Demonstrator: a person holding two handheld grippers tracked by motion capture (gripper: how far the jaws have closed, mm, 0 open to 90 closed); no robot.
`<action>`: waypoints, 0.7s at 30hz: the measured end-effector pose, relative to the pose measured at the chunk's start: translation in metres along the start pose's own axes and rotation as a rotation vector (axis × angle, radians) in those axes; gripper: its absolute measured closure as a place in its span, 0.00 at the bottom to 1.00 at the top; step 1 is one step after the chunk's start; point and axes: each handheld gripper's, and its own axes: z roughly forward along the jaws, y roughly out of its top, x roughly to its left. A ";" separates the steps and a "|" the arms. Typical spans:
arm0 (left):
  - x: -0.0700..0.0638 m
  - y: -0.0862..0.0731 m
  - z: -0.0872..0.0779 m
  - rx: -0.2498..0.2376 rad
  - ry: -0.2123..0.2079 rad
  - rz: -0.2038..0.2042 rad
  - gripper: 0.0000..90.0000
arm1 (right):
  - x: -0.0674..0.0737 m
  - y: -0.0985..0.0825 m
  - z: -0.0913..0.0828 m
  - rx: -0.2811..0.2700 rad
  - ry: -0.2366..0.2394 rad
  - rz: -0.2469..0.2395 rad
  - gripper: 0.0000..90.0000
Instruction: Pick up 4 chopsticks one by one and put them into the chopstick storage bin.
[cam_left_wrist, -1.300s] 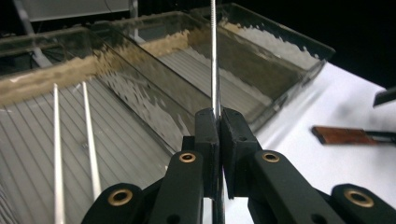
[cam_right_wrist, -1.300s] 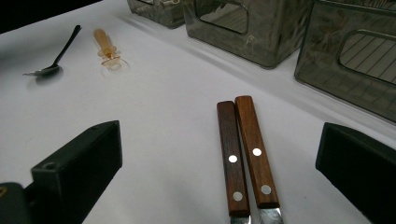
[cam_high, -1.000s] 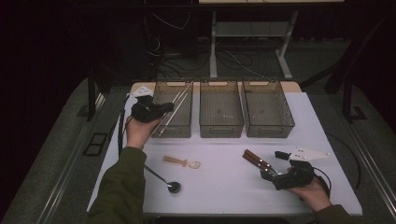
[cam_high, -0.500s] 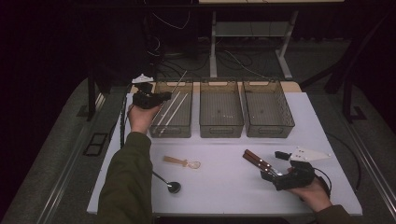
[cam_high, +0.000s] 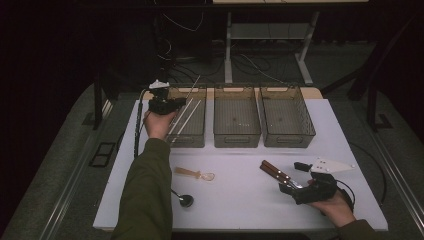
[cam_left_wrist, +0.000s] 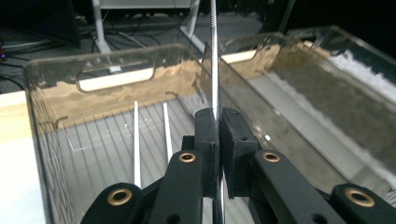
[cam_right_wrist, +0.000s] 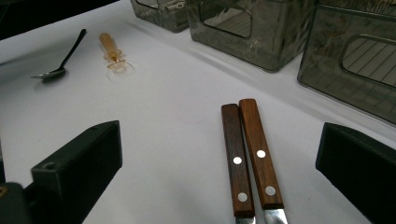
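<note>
Left gripper (cam_left_wrist: 217, 135) clenched on a thin metal rod (cam_left_wrist: 215, 56) — over the left bin (cam_high: 192, 131), right gripper (cam_right_wrist: 219, 168) wide open — knives (cam_right_wrist: 247, 154) between its jaws

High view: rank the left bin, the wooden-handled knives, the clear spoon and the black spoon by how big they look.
1. Left bin, clearly largest.
2. Wooden-handled knives, as a pair.
3. Clear spoon and black spoon: unranked, since the person's sleeve hides part of the black one.

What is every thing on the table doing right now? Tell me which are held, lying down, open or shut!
Left gripper: shut on a thin metal rod, over the left bin.
Right gripper: open, holding nothing.
Two knives: lying side by side between its jaws, untouched.
Two rods: lying in the left bin.
Middle bin: open-topped, contents unclear.
Right bin: open-topped.
Black spoon: lying flat.
Amber spoon: lying flat.
</note>
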 end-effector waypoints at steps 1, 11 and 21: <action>0.000 -0.001 0.002 0.020 0.001 0.002 0.94 | 0.000 0.000 0.000 0.000 0.001 0.000 0.01; 0.000 -0.003 0.005 0.038 0.017 -0.019 0.81 | 0.001 0.000 0.000 0.000 0.003 -0.005 0.01; -0.005 -0.005 0.000 0.044 -0.030 0.020 0.59 | 0.001 0.000 0.001 0.004 0.004 -0.012 0.01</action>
